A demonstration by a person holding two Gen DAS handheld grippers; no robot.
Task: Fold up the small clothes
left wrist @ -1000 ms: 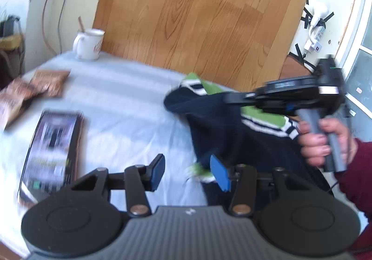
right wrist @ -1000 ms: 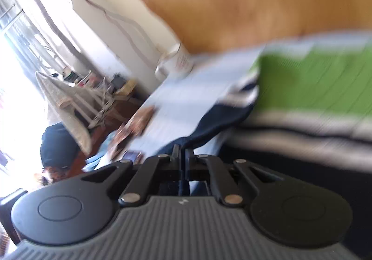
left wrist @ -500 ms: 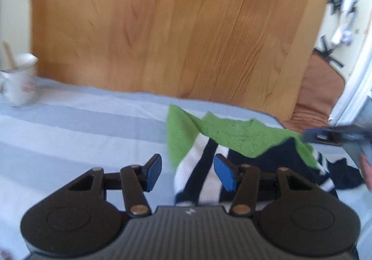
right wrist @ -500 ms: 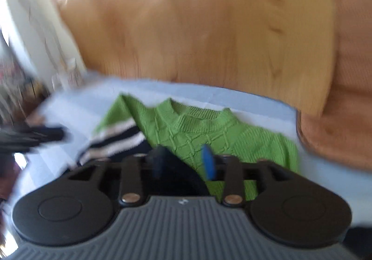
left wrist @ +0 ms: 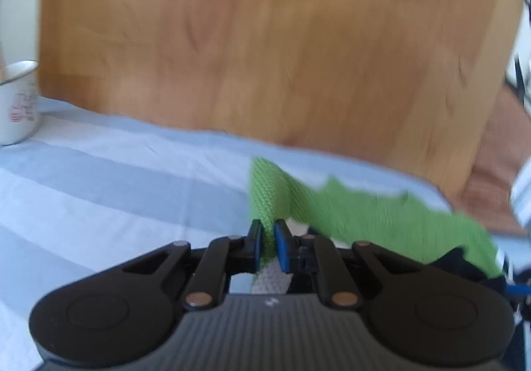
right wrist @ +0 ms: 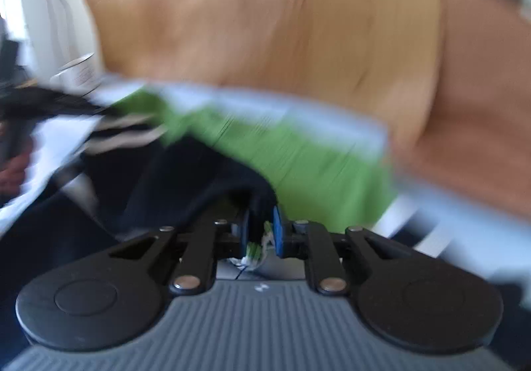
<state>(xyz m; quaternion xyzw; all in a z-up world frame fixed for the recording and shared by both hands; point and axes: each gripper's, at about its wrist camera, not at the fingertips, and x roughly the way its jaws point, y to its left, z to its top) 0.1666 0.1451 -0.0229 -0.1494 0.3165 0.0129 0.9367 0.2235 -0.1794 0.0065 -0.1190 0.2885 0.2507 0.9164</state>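
A small knitted sweater (left wrist: 365, 211) in green, white and navy lies on the pale blue striped sheet (left wrist: 116, 178). My left gripper (left wrist: 268, 238) is shut on a raised fold of its green part at the left edge. In the blurred right wrist view the same sweater (right wrist: 298, 165) spreads green at the back and navy at the front. My right gripper (right wrist: 260, 228) is closing its jaws, and a bunch of navy fabric with a bit of green and white sits pinched between the pads. At that view's left edge, the left gripper shows only as a dark blur.
A white enamel mug (left wrist: 18, 102) stands at the far left on the sheet, also seen as the mug (right wrist: 79, 72) in the right view. A wooden board (left wrist: 265, 39) rises behind the bed. A brown cushion (left wrist: 497, 178) lies to the right.
Both grippers went from open to closed on the sweater. The left one moved in across the sheet to the green edge. The right view swung round and now holds navy fabric.
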